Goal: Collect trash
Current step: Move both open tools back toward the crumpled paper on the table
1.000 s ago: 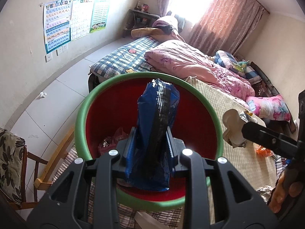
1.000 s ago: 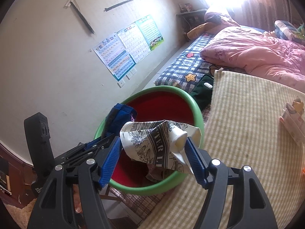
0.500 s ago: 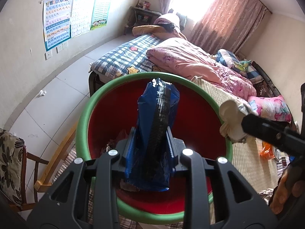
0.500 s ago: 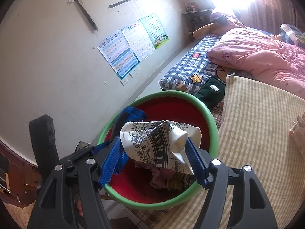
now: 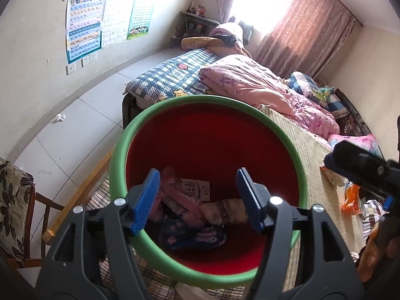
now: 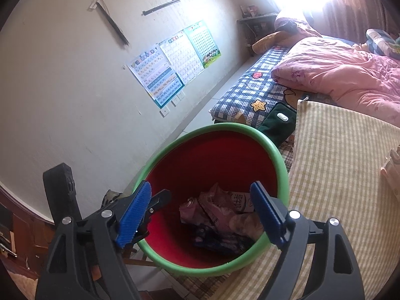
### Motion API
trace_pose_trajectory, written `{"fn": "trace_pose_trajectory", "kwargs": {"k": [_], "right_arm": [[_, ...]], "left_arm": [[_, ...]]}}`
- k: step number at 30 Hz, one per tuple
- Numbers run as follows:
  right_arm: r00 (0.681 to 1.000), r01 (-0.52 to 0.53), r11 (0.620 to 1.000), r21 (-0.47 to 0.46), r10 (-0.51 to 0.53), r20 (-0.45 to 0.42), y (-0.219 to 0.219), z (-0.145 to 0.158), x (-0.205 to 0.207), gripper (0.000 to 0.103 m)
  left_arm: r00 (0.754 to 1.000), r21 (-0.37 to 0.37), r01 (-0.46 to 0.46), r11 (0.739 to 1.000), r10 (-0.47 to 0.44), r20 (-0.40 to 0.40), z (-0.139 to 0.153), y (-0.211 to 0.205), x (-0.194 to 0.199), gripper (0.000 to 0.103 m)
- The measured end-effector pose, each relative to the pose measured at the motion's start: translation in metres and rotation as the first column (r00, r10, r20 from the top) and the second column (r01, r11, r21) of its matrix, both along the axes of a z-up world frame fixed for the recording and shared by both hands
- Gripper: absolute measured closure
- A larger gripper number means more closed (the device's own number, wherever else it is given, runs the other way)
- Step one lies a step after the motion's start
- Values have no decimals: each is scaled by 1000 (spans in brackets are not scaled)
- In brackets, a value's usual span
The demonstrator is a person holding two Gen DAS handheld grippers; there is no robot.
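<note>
The trash [image 5: 190, 215] — pink wrappers, a blue packet — lies inside the red bin [image 5: 120, 155] beside the bed [image 6: 332, 165]. Your left gripper [image 5: 198, 200] and right gripper [image 6: 205, 215] hover over it — both spread apart, holding nothing.

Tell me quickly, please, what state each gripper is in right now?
Left gripper: jaws open, holding nothing, above the red bin.
Right gripper: jaws open, holding nothing, above the same bin.
</note>
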State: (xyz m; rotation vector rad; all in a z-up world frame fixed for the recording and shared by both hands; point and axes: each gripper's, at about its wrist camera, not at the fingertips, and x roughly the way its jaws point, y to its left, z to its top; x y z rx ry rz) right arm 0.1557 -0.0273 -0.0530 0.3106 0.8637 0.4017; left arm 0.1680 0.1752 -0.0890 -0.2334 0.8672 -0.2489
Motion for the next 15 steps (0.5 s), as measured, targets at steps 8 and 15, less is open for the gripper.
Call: {"fn": "trace_pose_trajectory", "kwargs": {"k": [8, 15], "right_arm": [[999, 24, 1000, 16, -24, 29, -27, 11, -26, 24], [996, 85, 996, 23, -86, 37, -73, 15, -58, 24]], "left_arm": [[1000, 6, 0, 1000, 0, -2, 3, -11, -12, 39], [999, 11, 35, 999, -35, 14, 12, -49, -37, 38]]}}
